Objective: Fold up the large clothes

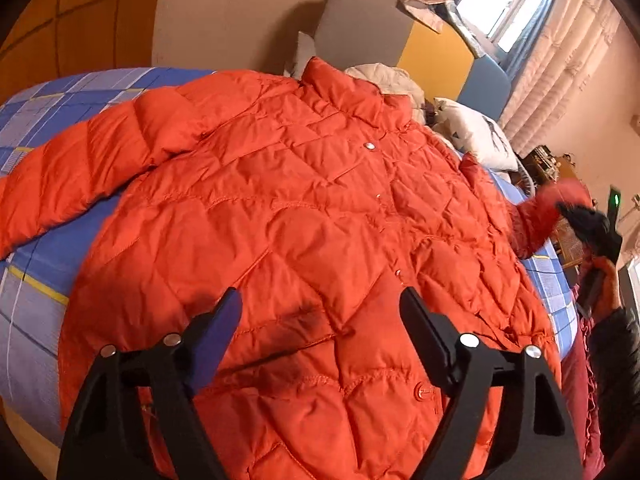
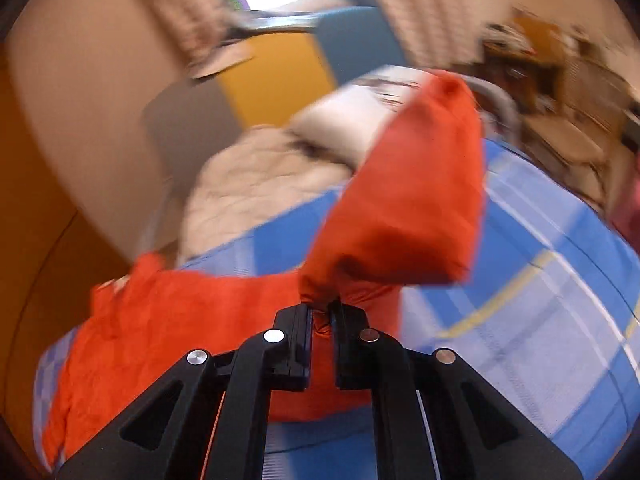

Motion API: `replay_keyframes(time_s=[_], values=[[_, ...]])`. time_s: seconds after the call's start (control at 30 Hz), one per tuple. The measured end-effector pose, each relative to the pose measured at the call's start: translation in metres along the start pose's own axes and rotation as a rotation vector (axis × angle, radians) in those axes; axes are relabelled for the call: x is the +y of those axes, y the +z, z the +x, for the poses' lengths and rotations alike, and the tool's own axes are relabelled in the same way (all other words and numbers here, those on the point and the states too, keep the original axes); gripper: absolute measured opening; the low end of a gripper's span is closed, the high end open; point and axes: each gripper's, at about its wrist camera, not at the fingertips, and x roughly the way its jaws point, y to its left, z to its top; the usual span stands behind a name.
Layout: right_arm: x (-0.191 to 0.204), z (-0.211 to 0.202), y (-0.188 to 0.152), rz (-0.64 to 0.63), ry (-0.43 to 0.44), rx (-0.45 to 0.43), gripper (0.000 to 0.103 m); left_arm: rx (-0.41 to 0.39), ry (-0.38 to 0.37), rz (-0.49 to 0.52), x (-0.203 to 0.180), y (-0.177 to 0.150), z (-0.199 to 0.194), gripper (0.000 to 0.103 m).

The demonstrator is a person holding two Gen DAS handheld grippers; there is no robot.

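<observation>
An orange quilted puffer jacket (image 1: 304, 216) lies front up on the bed, collar at the far end, one sleeve (image 1: 80, 176) stretched out to the left. My left gripper (image 1: 320, 312) is open and empty, hovering over the jacket's lower front. My right gripper (image 2: 321, 308) is shut on the jacket's other sleeve (image 2: 408, 200) and holds it lifted off the bed; the view is motion-blurred. The right gripper also shows in the left wrist view (image 1: 580, 216) at the right edge, with the raised sleeve end (image 1: 552, 208).
The bed has a blue plaid cover (image 1: 44, 120) (image 2: 540, 280). A beige garment (image 1: 384, 76) and white pillow (image 1: 480, 140) lie at the headboard (image 1: 360, 24). A window with curtains (image 1: 512, 4) is behind. Cluttered furniture (image 1: 548, 160) stands at the right.
</observation>
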Motion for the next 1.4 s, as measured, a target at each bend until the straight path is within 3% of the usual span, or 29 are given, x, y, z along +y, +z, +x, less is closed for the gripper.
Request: replay_keyframes(time_s=[0.23, 0.4, 0.63, 0.67, 0.73, 0.77, 0.83, 1.03, 1.23, 1.27, 1.37, 1.4], values=[[0.152, 0.022, -0.032, -0.201, 0.139, 0.07, 0.007, -0.011, -0.077, -0.002, 0.012, 0.022, -0.008, 0.068], [0.234, 0.05, -0.075, -0.302, 0.165, 0.16, 0.007, -0.025, -0.138, -0.031, 0.029, 0.042, -0.009, 0.067], [0.285, 0.084, -0.12, -0.345, 0.19, 0.287, 0.009, -0.017, -0.168, -0.042, 0.037, 0.071, 0.01, 0.069], [0.287, 0.088, -0.123, -0.34, 0.198, 0.308, 0.012, -0.009, -0.181, -0.048, 0.037, 0.075, 0.016, 0.07], [0.283, 0.09, -0.125, -0.339, 0.195, 0.296, 0.045, 0.005, -0.189, -0.068, 0.036, 0.084, 0.029, 0.07], [0.282, 0.088, -0.127, -0.329, 0.205, 0.295, 0.052, 0.007, -0.197, -0.071, 0.035, 0.088, 0.034, 0.071], [0.271, 0.08, -0.124, -0.277, 0.246, 0.295, 0.079, 0.02, -0.204, -0.084, 0.031, 0.098, 0.05, 0.073], [0.211, 0.038, -0.119, -0.062, 0.306, 0.247, 0.079, 0.056, -0.199, -0.097, 0.015, 0.123, 0.101, 0.073], [0.12, 0.029, -0.114, 0.264, 0.262, 0.227, 0.079, 0.105, -0.206, -0.146, 0.005, 0.137, 0.152, 0.069], [0.11, 0.03, -0.114, 0.299, 0.255, 0.23, 0.079, 0.109, -0.192, -0.149, 0.004, 0.138, 0.158, 0.059], [0.09, 0.038, -0.11, 0.366, 0.249, 0.224, 0.079, 0.112, -0.219, -0.158, 0.004, 0.144, 0.166, 0.012], [0.088, 0.04, -0.109, 0.382, 0.25, 0.22, 0.079, 0.093, -0.23, -0.157, 0.005, 0.146, 0.163, 0.008]])
